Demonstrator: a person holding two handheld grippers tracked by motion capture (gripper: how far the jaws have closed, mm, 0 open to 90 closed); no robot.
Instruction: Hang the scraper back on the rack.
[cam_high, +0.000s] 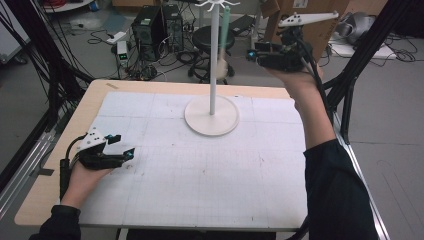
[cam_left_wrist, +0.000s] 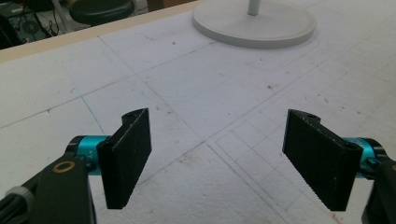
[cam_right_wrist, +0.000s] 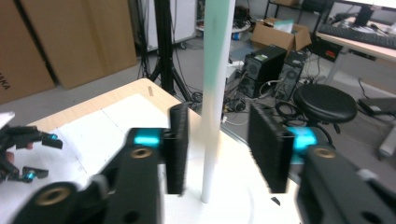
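Observation:
A white stand (cam_high: 212, 116) with a round base and a tall pole stands at the back middle of the table. From the hooks at its top hangs a long tool with a green handle (cam_high: 226, 20) and a pale lower end (cam_high: 222, 66). My right gripper (cam_high: 249, 55) is held up in the air just right of that tool, open, pointing left at it. In the right gripper view the blurred green handle (cam_right_wrist: 216, 51) and the pole (cam_right_wrist: 211, 158) show between the open jaws (cam_right_wrist: 217, 126), farther off. My left gripper (cam_high: 125, 145) rests open on the mat at the left, holding nothing (cam_left_wrist: 217, 140).
A white gridded mat (cam_high: 200, 170) covers most of the wooden table (cam_high: 95, 92). The stand's base (cam_left_wrist: 254, 23) lies ahead of the left gripper. Behind the table are a black stool (cam_high: 212, 37), computer cases (cam_high: 150, 25), cables and cardboard boxes (cam_high: 320, 25). Black frame posts flank both sides.

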